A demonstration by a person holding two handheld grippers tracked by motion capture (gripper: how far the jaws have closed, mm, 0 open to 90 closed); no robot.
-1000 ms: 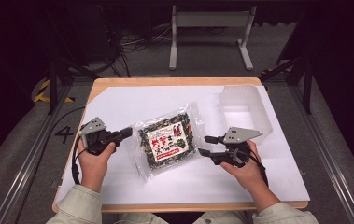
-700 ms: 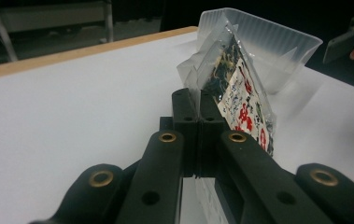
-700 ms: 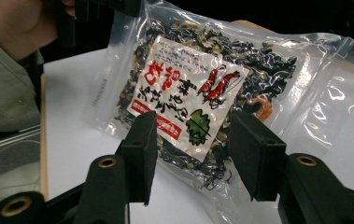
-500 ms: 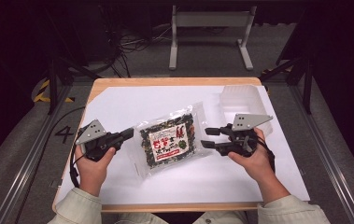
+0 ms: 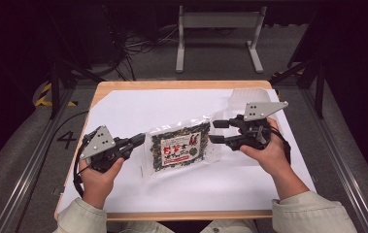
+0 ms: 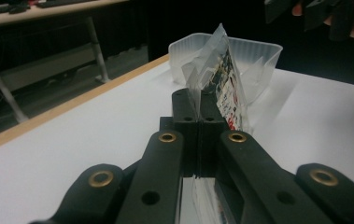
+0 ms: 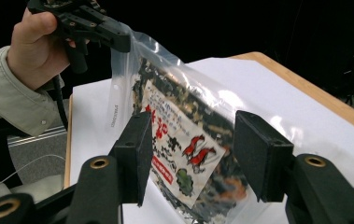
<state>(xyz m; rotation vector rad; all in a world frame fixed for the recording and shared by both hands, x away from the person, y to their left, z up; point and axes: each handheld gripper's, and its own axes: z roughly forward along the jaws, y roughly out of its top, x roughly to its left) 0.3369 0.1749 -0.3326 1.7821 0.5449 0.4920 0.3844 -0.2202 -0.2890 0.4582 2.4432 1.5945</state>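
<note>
A: What is seen from the high view?
B: A clear snack bag (image 5: 181,149) is held over the white table (image 5: 138,109), between the left gripper (image 5: 138,140) and the right gripper (image 5: 215,131).

A: And in the left gripper view?
B: The jaws are pressed together on the bag's edge (image 6: 214,74); a clear plastic container (image 6: 254,53) is seen behind it.

A: In the right gripper view?
B: The jaws are spread, with the bag (image 7: 184,144) between them, untouched. Its far corner is pinched by the left gripper (image 7: 118,39).
</note>
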